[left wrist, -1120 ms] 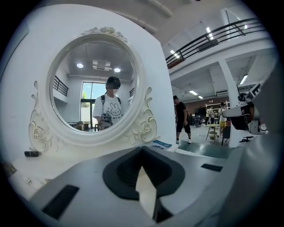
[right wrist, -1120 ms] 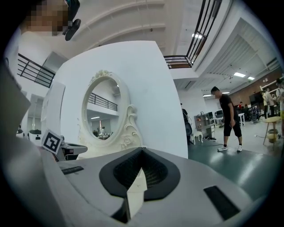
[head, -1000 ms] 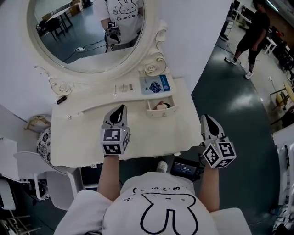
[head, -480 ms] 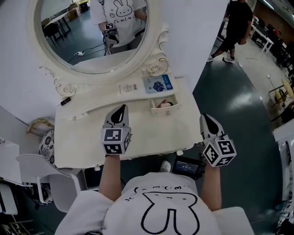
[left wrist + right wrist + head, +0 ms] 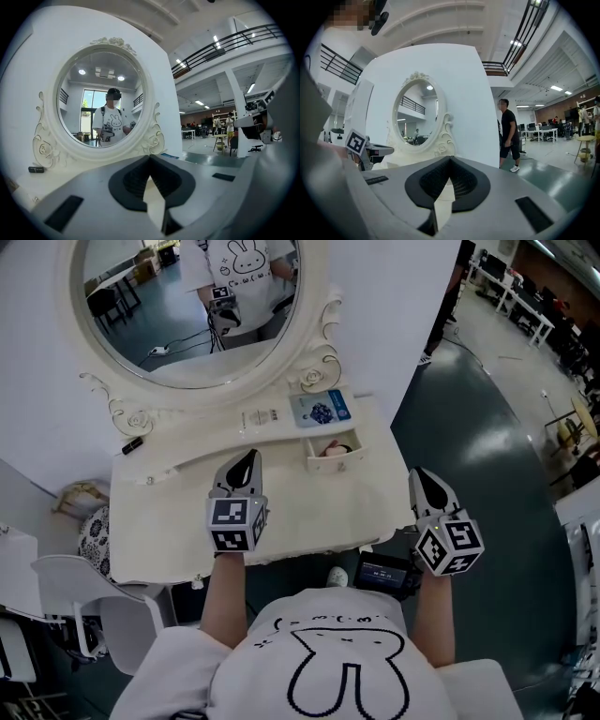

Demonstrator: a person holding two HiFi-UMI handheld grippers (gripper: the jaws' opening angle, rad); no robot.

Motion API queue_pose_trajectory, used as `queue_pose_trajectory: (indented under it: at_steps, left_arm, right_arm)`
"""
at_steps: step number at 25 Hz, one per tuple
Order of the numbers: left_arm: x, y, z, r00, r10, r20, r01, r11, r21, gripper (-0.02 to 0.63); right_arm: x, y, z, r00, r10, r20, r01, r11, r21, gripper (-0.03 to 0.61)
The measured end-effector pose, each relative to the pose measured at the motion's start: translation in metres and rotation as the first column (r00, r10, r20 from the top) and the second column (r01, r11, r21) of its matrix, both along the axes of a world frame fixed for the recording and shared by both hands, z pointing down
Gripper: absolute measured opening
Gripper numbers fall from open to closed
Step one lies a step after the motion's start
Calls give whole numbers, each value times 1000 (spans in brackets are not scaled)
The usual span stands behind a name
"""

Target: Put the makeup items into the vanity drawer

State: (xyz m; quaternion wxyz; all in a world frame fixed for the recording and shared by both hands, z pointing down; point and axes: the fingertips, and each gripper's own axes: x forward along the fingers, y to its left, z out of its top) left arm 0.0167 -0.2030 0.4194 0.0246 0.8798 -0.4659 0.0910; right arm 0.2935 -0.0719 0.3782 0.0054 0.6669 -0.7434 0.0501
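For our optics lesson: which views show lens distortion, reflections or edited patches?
Head view: even light, the mirror reflects the person, glare on the floor at right. Left gripper view: strong fisheye bend, black corners, the railing curved. Right gripper view: same fisheye, mosaic patch top left.

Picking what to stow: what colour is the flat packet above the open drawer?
The packet is blue with a darker print; head view shows it best.

right gripper point(image 5: 450, 161): we are holding jaws pressed together, empty | ahead: we are facing oval mirror point(image 5: 419, 117) in ornate white frame | left edge: marker cube point(image 5: 356, 142) is showing | right: person in black point(image 5: 508, 136) is standing beside white wall point(image 5: 468, 89)
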Motion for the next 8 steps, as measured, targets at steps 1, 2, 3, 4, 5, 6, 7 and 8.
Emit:
queue_pose_trajectory:
  at_steps: [1, 2, 3, 4, 5, 6, 7, 8]
  left_arm:
    - [0, 0, 0, 1000, 1, 0, -1, 1000, 0, 11]
    - [1, 0, 0, 1000, 2, -1, -2, 1000, 0, 11]
    - [1, 0, 0, 1000, 2, -1, -2, 1000, 0, 11]
    - [1, 0, 0, 1000, 3, -1, -3, 1000, 1, 11]
    - [1, 0, -1, 1000, 3, -1, -3, 1000, 1, 11]
    - [2, 0, -1, 1000, 3, -1, -3, 1000, 2, 11]
    - [2, 0, -2, 1000, 3, -2, -3, 1000, 3, 11]
    - [1, 0, -2, 1000, 3, -2, -3, 1000, 4, 11]
  right_arm:
    - [0, 0, 0, 1000, -1, -2, 1, 1000, 0, 11]
    - [0, -1, -1, 1000, -2, -4, 2, 1000, 1, 11]
    - [0, -1, -1, 1000, -2, -5, 2, 1000, 1, 11]
    - [0, -1, -2, 1000, -2, -7, 2, 1000, 2, 11]
    - [0, -1, -3, 1000, -3, -8, 3, 1000, 2, 11]
    - [0, -1, -3, 1000, -4, -9, 4, 1000, 2, 11]
    - [0, -2, -4, 1000, -5, -10, 5, 1000, 3, 11]
    - [0, -2, -4, 1000, -6, -11, 6, 1000, 3, 11]
